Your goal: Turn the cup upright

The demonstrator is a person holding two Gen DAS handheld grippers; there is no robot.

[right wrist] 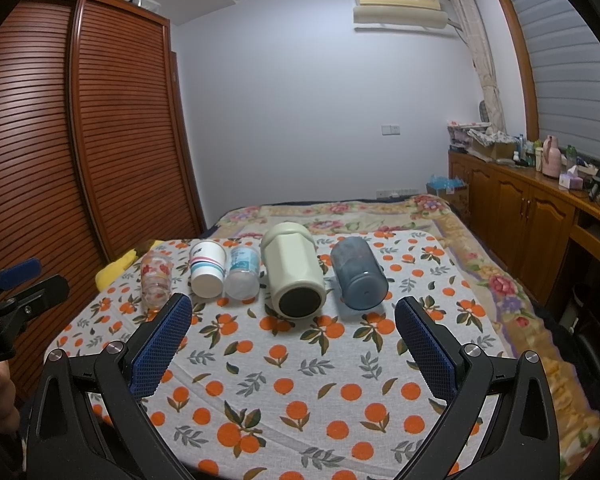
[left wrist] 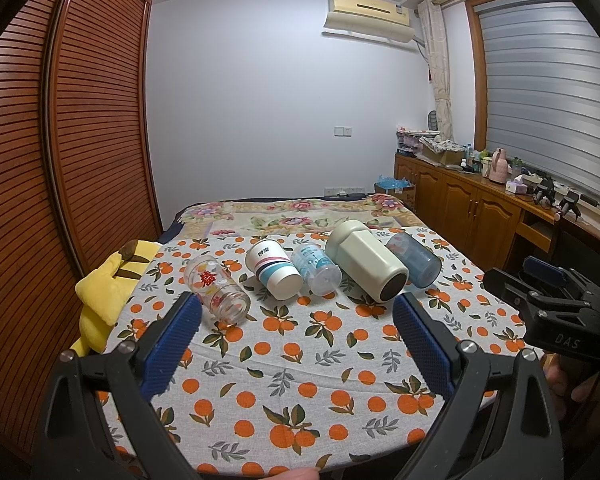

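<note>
Several cups lie on their sides in a row on the orange-print cloth (left wrist: 300, 380), bases toward me. From the left: a clear glass with red print (left wrist: 218, 290) (right wrist: 156, 276), a white paper cup with stripes (left wrist: 274, 270) (right wrist: 207, 267), a clear plastic cup (left wrist: 316, 268) (right wrist: 242, 272), a cream mug (left wrist: 366, 266) (right wrist: 294, 270) and a blue tumbler (left wrist: 414, 258) (right wrist: 358, 274). My left gripper (left wrist: 298, 308) is open and empty, short of the row. My right gripper (right wrist: 294, 312) is open and empty, just short of the cream mug.
A yellow plush toy (left wrist: 108, 292) lies at the cloth's left edge. A slatted wooden wardrobe (left wrist: 60, 160) stands on the left. A floral blanket (left wrist: 300, 216) lies behind the cups. A wooden cabinet (right wrist: 532, 208) with clutter runs along the right.
</note>
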